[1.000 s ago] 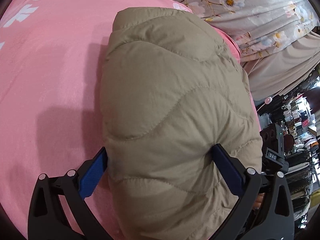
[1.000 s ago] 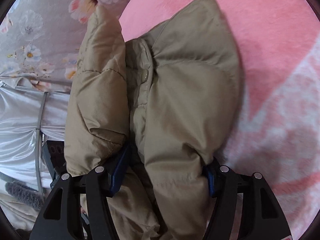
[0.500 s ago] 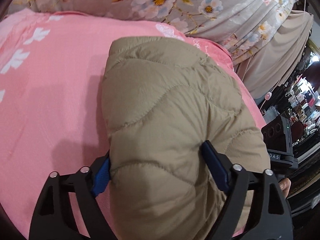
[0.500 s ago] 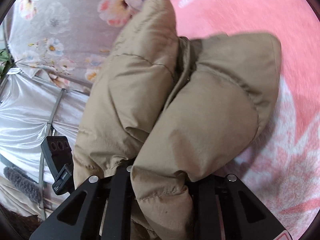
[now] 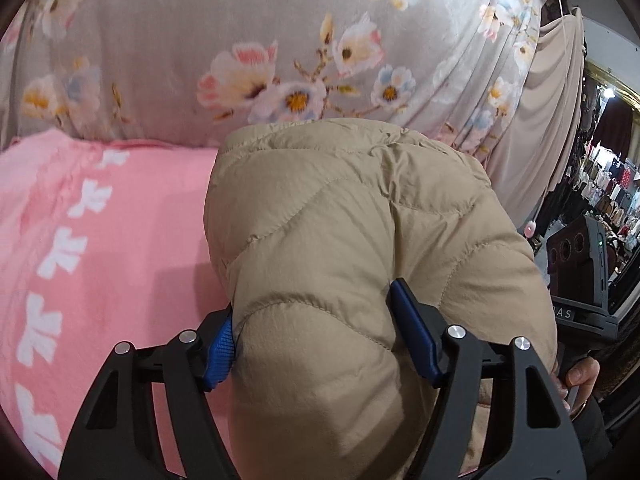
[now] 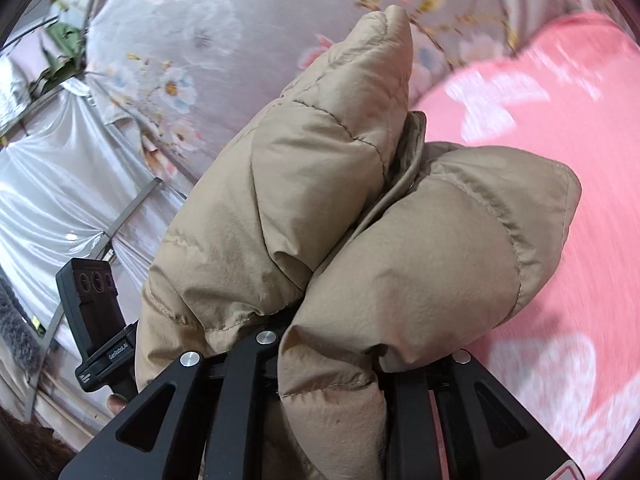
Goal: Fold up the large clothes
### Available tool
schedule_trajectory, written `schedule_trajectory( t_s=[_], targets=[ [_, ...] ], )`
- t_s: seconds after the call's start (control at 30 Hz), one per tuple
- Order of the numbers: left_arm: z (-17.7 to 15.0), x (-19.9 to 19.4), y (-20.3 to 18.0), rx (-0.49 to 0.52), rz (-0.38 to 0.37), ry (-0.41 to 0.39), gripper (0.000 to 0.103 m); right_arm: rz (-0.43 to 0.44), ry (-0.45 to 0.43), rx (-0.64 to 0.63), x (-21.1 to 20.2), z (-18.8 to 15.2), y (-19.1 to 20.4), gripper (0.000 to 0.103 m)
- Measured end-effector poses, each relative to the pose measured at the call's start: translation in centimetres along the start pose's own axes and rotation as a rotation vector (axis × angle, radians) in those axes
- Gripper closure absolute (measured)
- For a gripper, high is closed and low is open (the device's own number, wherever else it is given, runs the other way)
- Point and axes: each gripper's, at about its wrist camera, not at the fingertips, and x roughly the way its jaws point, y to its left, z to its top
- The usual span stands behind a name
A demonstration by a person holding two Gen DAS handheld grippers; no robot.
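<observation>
Left hand-held gripper (image 5: pixel 316 328): you had its blue pads (image 5: pixel 412 332) pressed into a thick quilted fold of the tan puffer jacket (image 5: pixel 360 240); the jaws had just been closing further on that bulk.
Right hand-held gripper (image 6: pixel 360 364): you had it clamped nearly closed on a bunched part of the jacket (image 6: pixel 400 272); the jaws had just been closing, with padding squeezed between them and bulging out on both sides.
Jacket: it was held up between your two grippers, above the pink blanket (image 5: pixel 100 260) on the bed.
Edges: the blanket ended at the grey flowered cloth (image 5: pixel 260 60) behind it; the bed's side edge fell away on the right of the left wrist view.
Open room: bare blanket spread to the left of the jacket in the left view and to its right in the right view.
Around: shiny silver drapery (image 6: pixel 48 184) hung at the left of the right view, cluttered shelves (image 5: pixel 608 192) stood far right of the left view.
</observation>
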Motion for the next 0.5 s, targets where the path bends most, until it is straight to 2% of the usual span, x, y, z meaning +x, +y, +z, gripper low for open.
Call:
schedule_trajectory(
  t_s=[0.2, 0.5],
  targets=[
    [3.0, -0.6, 2.5, 0.020, 0.044, -0.088, 0.035, 0.009, -0.026, -0.082, 2.4, 2.8, 2.5, 0.086],
    [5.0, 0.6, 8.5, 0.016, 0.121, -0.137, 0.039, 0.019, -0.026, -0.187, 10.0, 5.8, 4.6, 0.086]
  ],
)
